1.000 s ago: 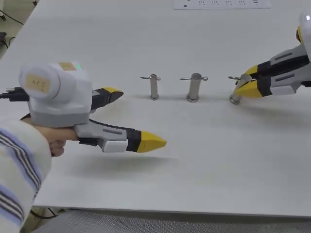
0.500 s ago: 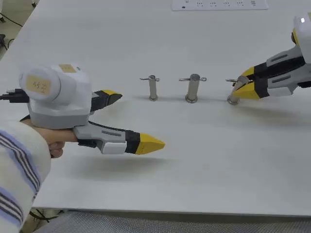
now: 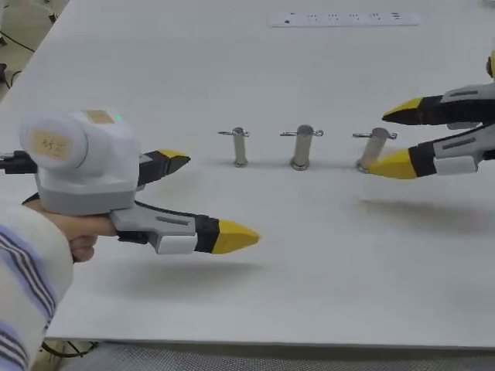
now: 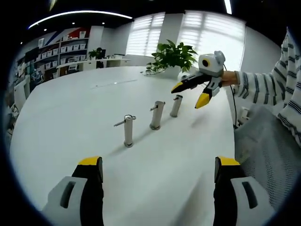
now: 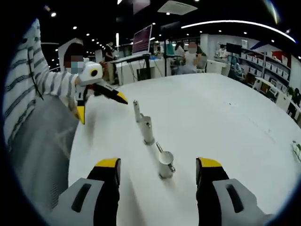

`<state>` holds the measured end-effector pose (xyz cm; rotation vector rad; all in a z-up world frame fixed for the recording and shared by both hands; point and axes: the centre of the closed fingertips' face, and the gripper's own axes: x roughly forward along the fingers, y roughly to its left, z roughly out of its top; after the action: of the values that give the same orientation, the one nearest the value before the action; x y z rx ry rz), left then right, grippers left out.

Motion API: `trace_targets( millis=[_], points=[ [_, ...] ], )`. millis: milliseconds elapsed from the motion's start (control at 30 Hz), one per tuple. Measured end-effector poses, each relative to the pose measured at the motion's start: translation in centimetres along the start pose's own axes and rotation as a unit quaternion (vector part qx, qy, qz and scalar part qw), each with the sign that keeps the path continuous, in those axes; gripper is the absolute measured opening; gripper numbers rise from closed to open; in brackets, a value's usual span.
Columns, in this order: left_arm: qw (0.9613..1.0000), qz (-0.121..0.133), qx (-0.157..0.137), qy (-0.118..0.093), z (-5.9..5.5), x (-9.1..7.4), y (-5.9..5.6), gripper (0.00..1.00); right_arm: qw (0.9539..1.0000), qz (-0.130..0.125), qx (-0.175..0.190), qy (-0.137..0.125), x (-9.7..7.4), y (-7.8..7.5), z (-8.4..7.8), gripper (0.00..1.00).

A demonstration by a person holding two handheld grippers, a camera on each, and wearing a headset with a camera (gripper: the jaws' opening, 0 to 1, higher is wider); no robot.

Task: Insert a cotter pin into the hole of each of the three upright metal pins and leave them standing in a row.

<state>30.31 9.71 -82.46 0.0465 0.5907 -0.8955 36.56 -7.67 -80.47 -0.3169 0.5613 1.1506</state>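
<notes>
Three upright metal pins stand in a row on the white table [image 3: 325, 255]: left pin [image 3: 240, 147], middle pin [image 3: 302, 147], right pin [image 3: 373, 148]. Each has a cotter pin crosswise through its top. My right gripper [image 3: 387, 141] is open just right of the right pin, its jaws spread around the pin without touching it. In the right gripper view that pin [image 5: 165, 163] stands between and just ahead of my open jaws [image 5: 158, 162]. My left gripper [image 3: 207, 198] hangs open, holding nothing, in front of and left of the row. From the left gripper view [image 4: 158, 161] the row [image 4: 156, 115] recedes ahead.
A white power strip [image 3: 344, 18] lies at the table's far edge. The table's front edge [image 3: 271, 340] runs close below the left gripper. A potted plant [image 4: 171, 56] stands beyond the table's far end. A person's striped sleeve [image 3: 23, 286] sits at lower left.
My right gripper was shut at the top of the right pin; it has let go, opened wide and drawn slightly back to the right. The left gripper stayed put.
</notes>
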Motion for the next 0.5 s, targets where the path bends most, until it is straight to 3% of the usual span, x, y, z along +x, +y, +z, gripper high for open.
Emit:
trace_targets(
  millis=[167, 267, 500],
  points=[
    [0.9999, 0.013, 0.004, -0.009, 0.8, -0.7, 0.3, 0.99, 0.9989, -0.025, 0.032, -0.022, -1.3, 1.1, 0.0, 0.72],
    [0.9998, 0.018, 0.007, -0.011, 0.9, -1.0, 0.4, 0.99, 0.9958, -0.03, 0.073, -0.046, -1.8, 2.0, 0.1, 0.79],
    [0.9995, 0.026, 0.013, -0.01, 0.7, -1.7, 0.1, 0.99, 0.9943, -0.04, 0.093, -0.035, -2.2, 3.6, -1.6, 0.92]
  ],
)
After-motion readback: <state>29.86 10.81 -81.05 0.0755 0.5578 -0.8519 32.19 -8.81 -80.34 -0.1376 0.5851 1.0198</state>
